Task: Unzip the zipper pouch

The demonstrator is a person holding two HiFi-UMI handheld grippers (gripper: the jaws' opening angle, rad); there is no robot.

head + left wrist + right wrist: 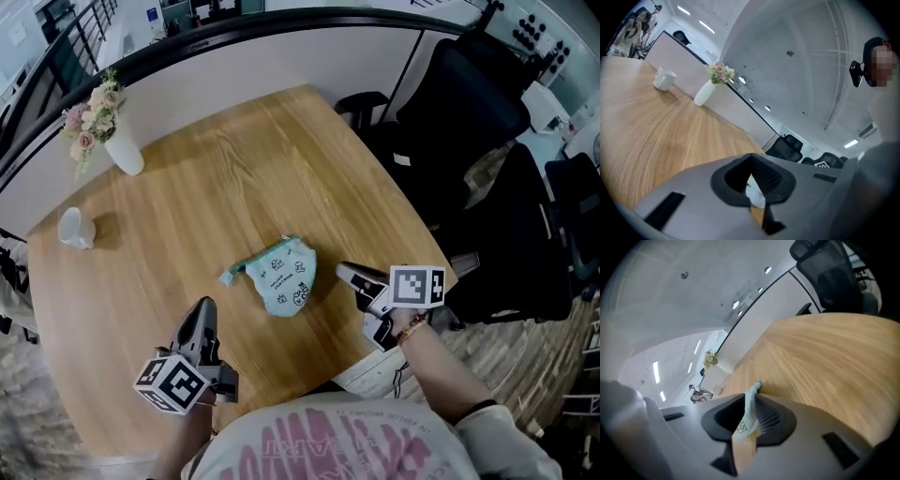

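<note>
While left gripper and right gripper sit pressed together, empty, flanking mint-green printed fabric pouch: one-sided tug could drag it across wood-grain table.

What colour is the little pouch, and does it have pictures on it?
The pouch is pale mint green with small dark cartoon doodles. It shows best in the head view.
</note>
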